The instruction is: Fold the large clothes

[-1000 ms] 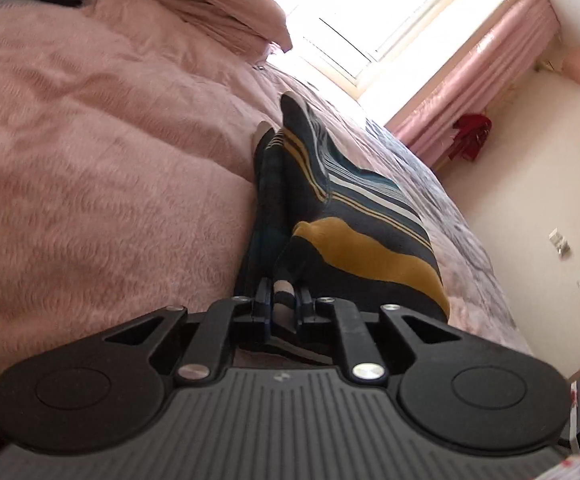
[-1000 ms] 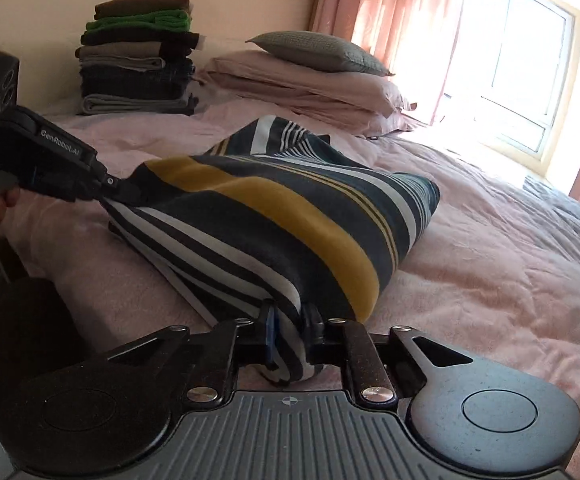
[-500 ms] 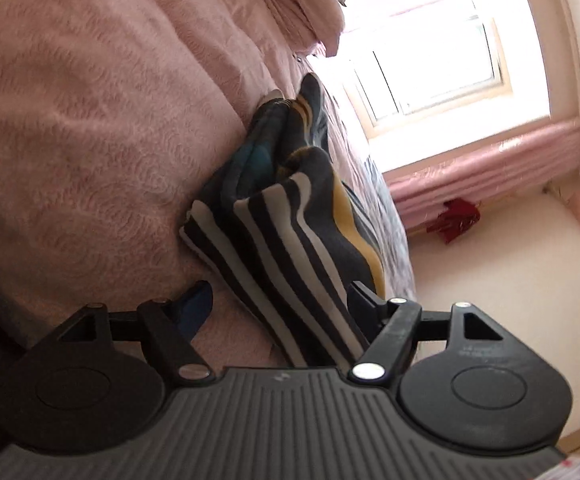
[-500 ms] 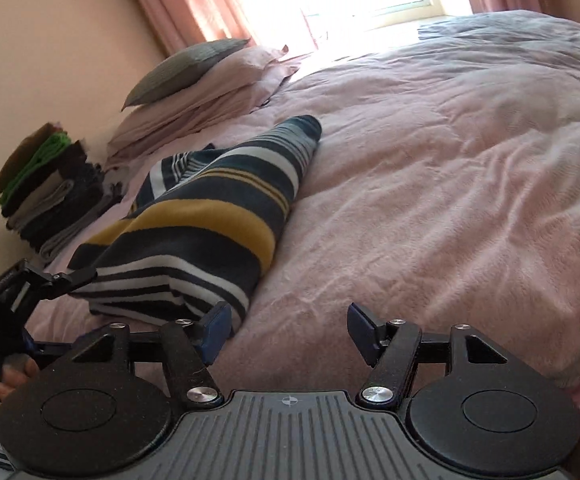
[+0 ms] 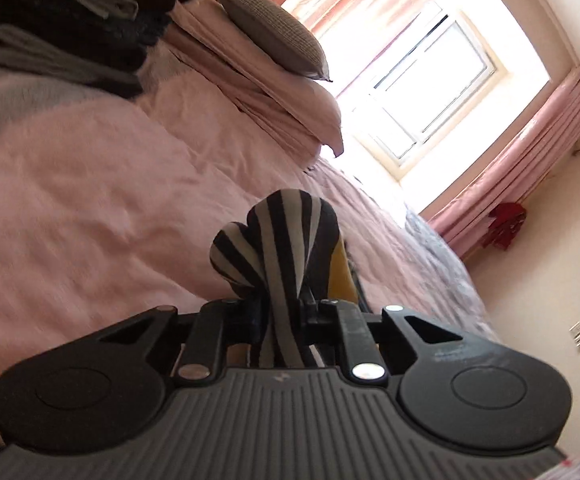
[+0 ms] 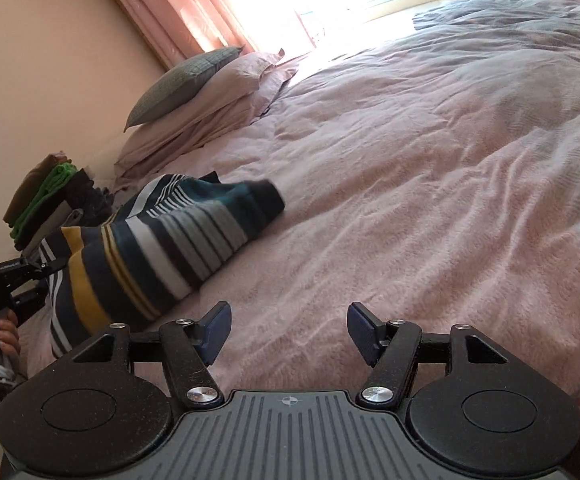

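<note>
Your left tongs (image 5: 280, 320) pinched the striped garment (image 6: 162, 248) mid-fold; your right tongs (image 6: 288, 330) hung spread, needing a fresh edge to grip.

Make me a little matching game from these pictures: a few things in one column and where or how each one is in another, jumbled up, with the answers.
Things:
1. left claw
2. right claw
3. grey pillow
4. green garment

States:
A. lying on top of the pink pillows
B. open, holding nothing
C. shut on the striped garment
D. sandwiched in the stack of folded clothes

Pairs: 1-C, 2-B, 3-A, 4-D
</note>
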